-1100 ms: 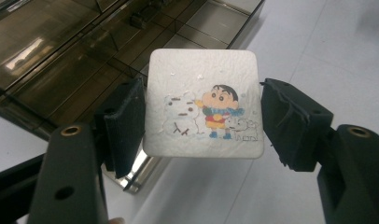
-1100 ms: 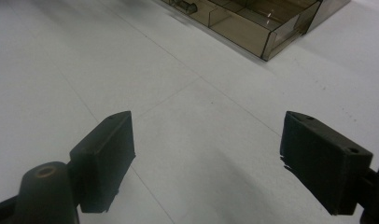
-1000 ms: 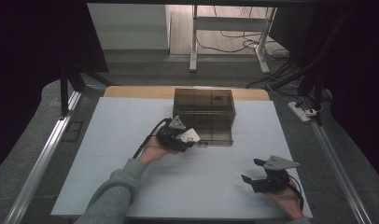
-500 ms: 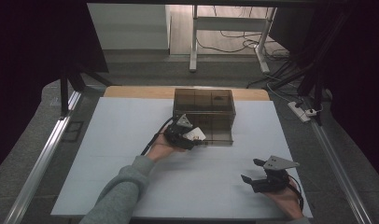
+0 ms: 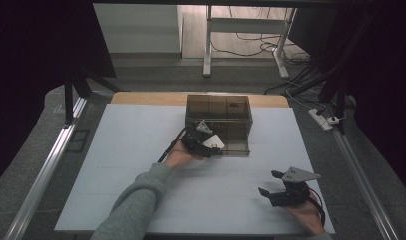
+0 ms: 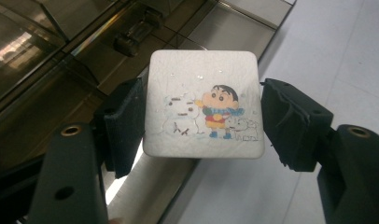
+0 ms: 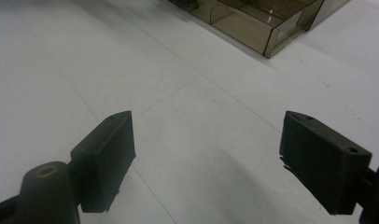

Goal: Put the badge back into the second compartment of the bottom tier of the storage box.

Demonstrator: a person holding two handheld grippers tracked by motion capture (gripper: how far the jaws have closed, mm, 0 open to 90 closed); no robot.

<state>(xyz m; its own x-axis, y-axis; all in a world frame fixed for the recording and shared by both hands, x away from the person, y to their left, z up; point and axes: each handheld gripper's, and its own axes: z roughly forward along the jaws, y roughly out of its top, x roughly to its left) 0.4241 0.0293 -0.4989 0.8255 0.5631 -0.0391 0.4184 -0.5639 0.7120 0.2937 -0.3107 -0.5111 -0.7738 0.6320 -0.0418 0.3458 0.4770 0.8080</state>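
- High view: the left gripper [image 5: 211, 142] is clamped on a white square card [image 5: 214, 142] and sits against the front left of the smoky clear box [image 5: 218, 117], which stands toward the far edge of the white table [image 5: 116, 165], about midway across.
- Left gripper view: the card [image 6: 204, 109], printed with a cartoon child and a snowman, is pinched by its two side edges, face up; the box's compartments [image 6: 61, 56] lie just past its far edge and to one side.
- My judgement is that the card goes forward into a compartment; this hand is much nearer.
- Right gripper [image 5: 278, 186] rests near the table's near right corner, jaws wide and empty, well apart from the box.
- Beyond the table: grey floor, desk legs, cables.
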